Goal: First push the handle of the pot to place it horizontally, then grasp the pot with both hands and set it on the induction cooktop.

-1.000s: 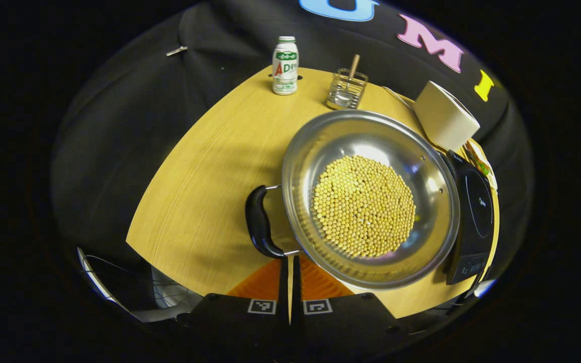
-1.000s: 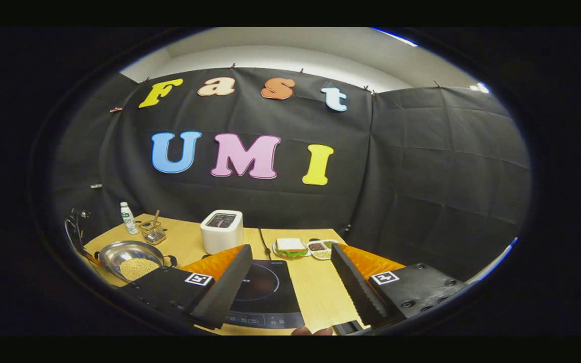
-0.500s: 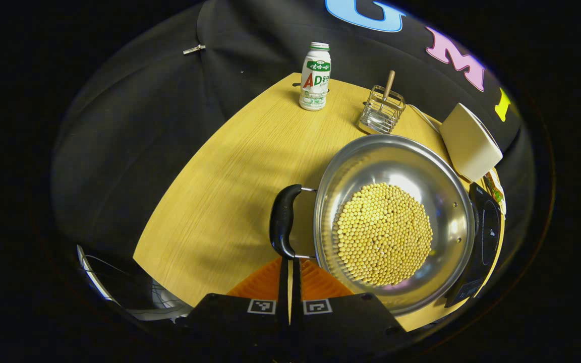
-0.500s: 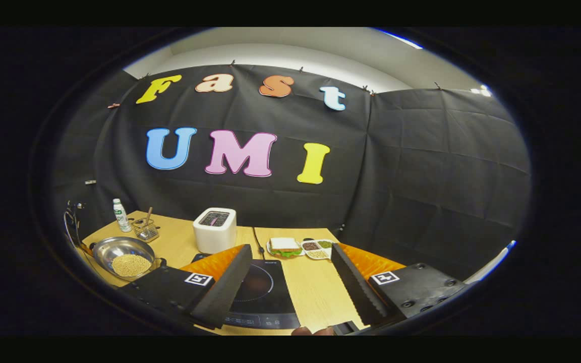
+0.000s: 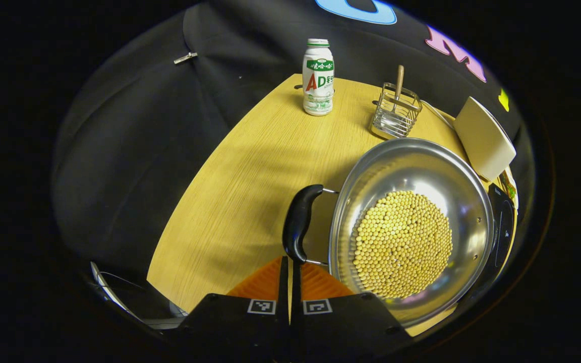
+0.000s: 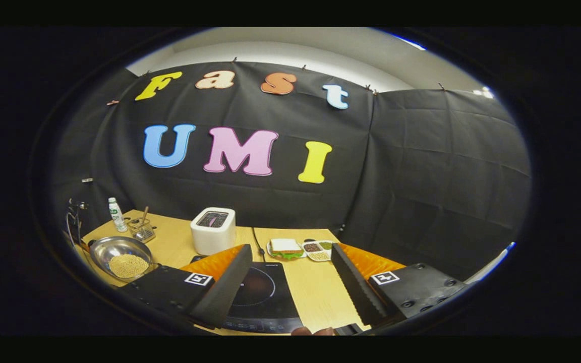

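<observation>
Holding yellow beans [image 5: 402,243], the steel pot [image 5: 371,166] sits on the tabletop [image 5: 250,166]; left tool [image 5: 290,259] clenched at its black handle [image 5: 298,222], right tool [image 6: 290,282] released.

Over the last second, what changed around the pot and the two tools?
The shut left tool has been pushing the near end of the pot's black handle: the steel pot of yellow beans turned on the table, its handle swinging round. Nothing was grasped or released. The right tool stays open above the induction cooktop; bottle and toaster unchanged.
</observation>
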